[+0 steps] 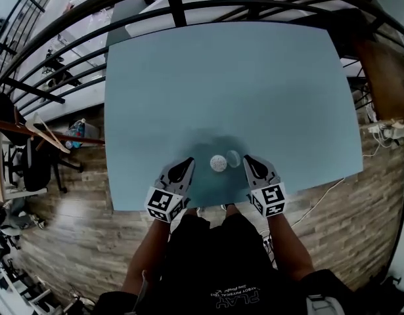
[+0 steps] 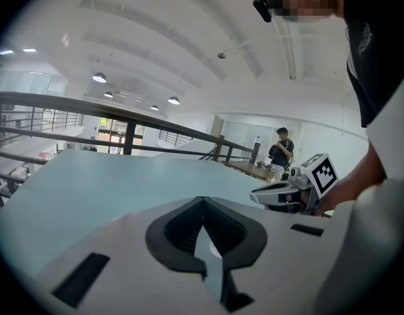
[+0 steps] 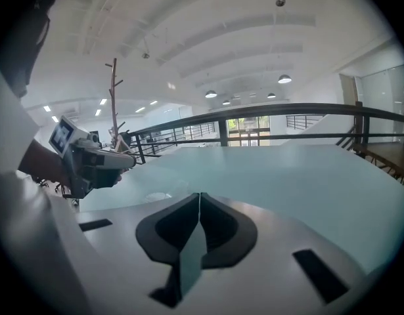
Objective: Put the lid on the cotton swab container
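Nothing done yet: the container [image 1: 219,163] sits open on the near tabletop [image 1: 221,77], lid [image 1: 234,157] just right of it. My left gripper [image 1: 187,165] and right gripper [image 1: 249,162] flank them, jaws clenched, empty.

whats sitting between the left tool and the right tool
The cotton swab container and, beside it, its loose lid lie between the left tool and the right tool; the head view shows this.
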The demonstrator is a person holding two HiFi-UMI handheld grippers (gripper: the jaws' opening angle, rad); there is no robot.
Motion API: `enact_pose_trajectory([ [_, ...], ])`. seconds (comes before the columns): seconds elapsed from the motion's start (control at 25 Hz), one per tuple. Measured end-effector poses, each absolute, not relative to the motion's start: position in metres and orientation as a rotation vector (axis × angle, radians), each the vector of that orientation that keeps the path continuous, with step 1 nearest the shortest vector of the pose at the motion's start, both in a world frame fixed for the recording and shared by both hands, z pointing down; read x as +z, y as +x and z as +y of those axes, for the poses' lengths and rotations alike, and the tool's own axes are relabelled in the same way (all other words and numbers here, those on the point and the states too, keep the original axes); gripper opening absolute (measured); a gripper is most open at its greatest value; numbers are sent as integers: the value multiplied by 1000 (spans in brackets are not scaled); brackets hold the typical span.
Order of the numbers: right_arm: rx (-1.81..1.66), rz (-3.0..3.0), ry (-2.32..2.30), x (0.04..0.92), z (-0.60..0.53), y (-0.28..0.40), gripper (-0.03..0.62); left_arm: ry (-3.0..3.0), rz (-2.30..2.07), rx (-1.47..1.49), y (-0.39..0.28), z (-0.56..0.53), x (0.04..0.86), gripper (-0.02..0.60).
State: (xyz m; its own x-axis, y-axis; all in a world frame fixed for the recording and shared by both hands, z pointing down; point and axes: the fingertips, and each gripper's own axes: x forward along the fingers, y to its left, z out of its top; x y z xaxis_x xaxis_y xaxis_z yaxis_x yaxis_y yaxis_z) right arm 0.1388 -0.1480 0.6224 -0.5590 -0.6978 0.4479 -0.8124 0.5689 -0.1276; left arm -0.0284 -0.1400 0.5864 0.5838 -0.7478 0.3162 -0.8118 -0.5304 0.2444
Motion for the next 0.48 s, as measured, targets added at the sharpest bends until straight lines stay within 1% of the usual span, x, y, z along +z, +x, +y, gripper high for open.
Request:
enact_pose_trajectory([
  [0.24, 488, -2455, 1210, 636, -149, 134, 20, 2438, -1216, 346, -18, -133, 605, 9],
  [0.48, 470, -2447, 1190, 640, -149, 132, 20, 2492, -1173, 361, -10, -130, 616, 11],
])
